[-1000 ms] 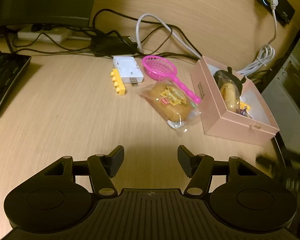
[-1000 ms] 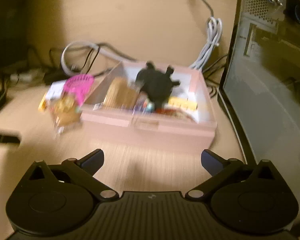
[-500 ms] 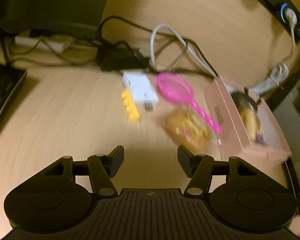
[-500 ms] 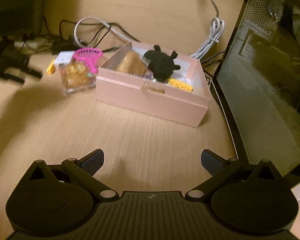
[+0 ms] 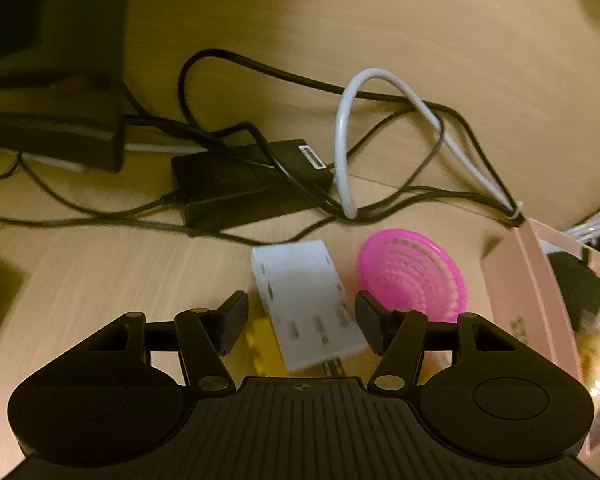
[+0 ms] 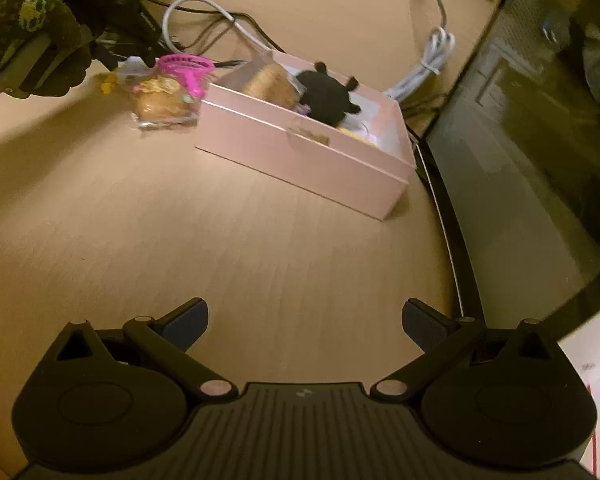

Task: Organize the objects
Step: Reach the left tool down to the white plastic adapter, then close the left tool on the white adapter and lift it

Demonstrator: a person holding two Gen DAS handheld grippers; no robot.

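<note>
The left hand-held gripper point(image 5: 300, 322) has closed in fast on the loose things: a second ago it looked at the whole group from a distance, and now its open fingers straddle the white adapter box point(image 5: 306, 304) at lower centre of the left wrist frame, with nothing gripped. A yellow toy brick point(image 5: 260, 344) lies just beside the adapter's left edge, partly under it in this view, and the pink plastic strainer point(image 5: 414, 276) sits just right of it, close to the right finger. I judge the adapter is the next thing to go into the pink box point(image 5: 528, 300), which stands at the right edge of that frame.

The right hand-held gripper point(image 6: 305, 320) has pulled back; its fingers stand wide apart over bare table point(image 6: 220, 248), holding nothing. From there the pink box point(image 6: 300, 148) is in the upper middle, already carrying a wrapped bun point(image 6: 270, 84) and a black plush toy point(image 6: 326, 94). A packaged bread roll point(image 6: 162, 104) is still outside, touching the box's left wall.

Room is tight around the adapter: brick on one side, strainer on the other, a tangle of cables point(image 5: 340, 152) and a black power brick point(image 5: 244, 184) behind. The front of the table is open, so lifting up and swinging right looks the clearest path.
</note>
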